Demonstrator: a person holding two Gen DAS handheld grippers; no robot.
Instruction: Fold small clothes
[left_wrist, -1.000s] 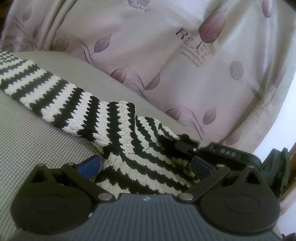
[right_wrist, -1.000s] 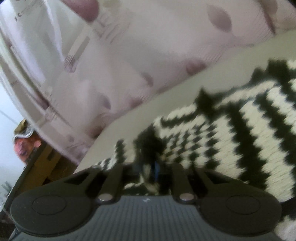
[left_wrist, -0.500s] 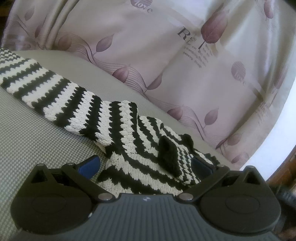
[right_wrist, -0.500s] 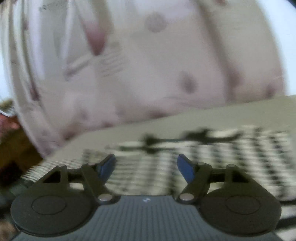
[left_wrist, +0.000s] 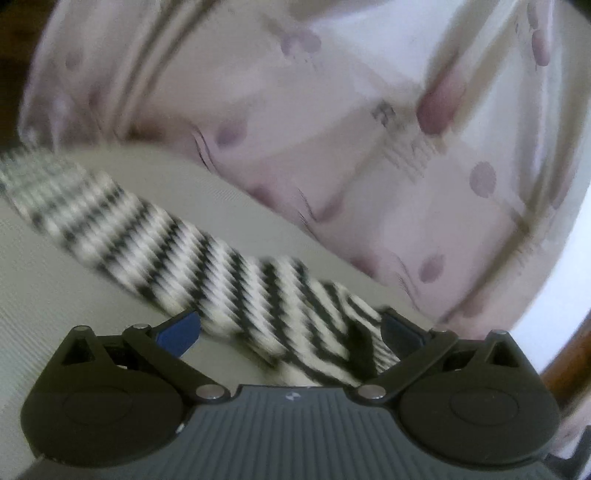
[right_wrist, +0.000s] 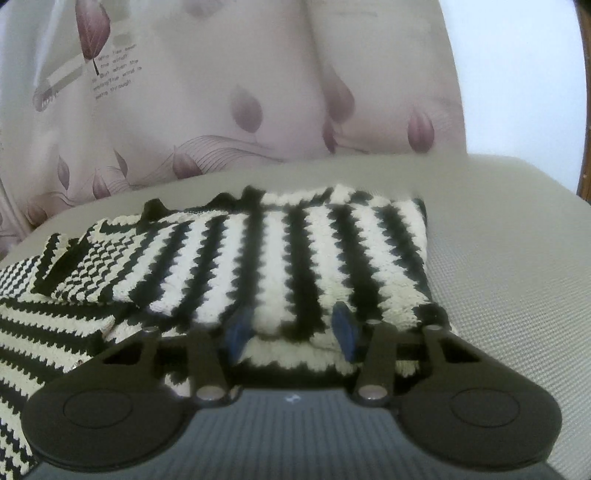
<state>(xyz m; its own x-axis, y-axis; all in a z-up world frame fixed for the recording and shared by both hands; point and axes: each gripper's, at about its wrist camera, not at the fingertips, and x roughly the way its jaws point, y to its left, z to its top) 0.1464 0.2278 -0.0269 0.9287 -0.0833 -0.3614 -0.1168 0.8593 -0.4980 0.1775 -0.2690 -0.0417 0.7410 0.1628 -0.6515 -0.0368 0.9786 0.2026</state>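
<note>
Grey cushion (left_wrist: 55, 302): sleeve (left_wrist: 155, 240) seemingly diagonal.

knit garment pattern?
Black and cream zigzag-edged stripes on the knit garment; sharpest in the right wrist view.

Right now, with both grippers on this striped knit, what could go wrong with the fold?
The right gripper is closing over the near edge of the striped knit garment, which looks layered there; it might pinch only the top layer, or bunch it.

The left gripper stands open with the sleeve running loose between its fingers, so nothing pins that side. Pulling may drag the garment across the grey surface and undo the fold.
</note>
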